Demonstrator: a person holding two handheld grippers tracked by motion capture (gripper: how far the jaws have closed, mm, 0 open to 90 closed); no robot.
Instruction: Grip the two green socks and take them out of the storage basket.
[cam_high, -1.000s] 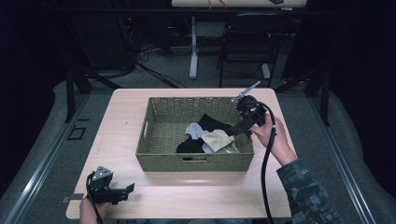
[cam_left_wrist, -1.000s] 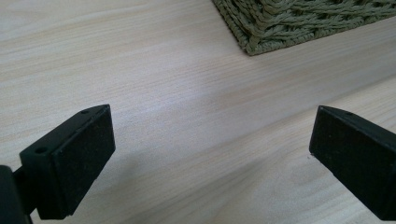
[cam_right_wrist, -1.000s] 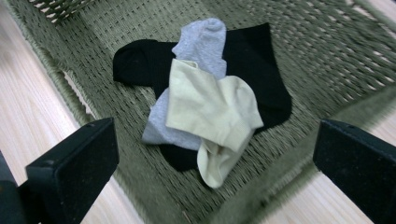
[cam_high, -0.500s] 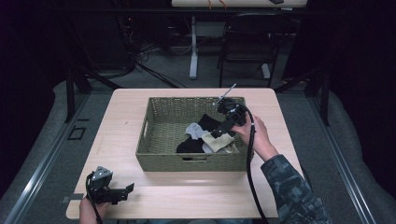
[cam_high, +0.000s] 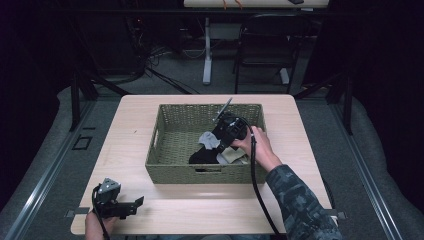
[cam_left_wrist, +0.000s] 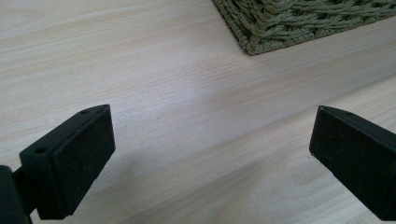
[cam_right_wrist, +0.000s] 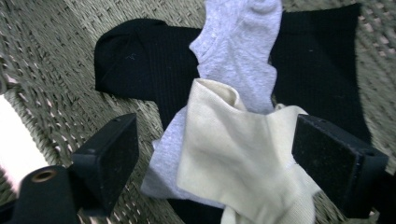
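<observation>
From the high view, a woven basket (cam_high: 172, 150) sat at the centre of a pale wooden table (cam_high: 130, 125). The right gripper (cam_high: 223, 141) reached down into the basket's right half, over a small heap of socks. The left gripper (cam_high: 131, 207) rested low at the frame's lower left, well apart from the basket.

In the left gripper view, the jaws stood wide over bare tabletop, a basket corner at the upper right.

In the right gripper view, the jaws stood wide and empty, straddling a cream sock (cam_right_wrist: 243, 158) directly ahead. It overlapped a grey sock (cam_right_wrist: 240, 51) atop a black sock (cam_right_wrist: 149, 60), whose long axis ran across the frame.
</observation>
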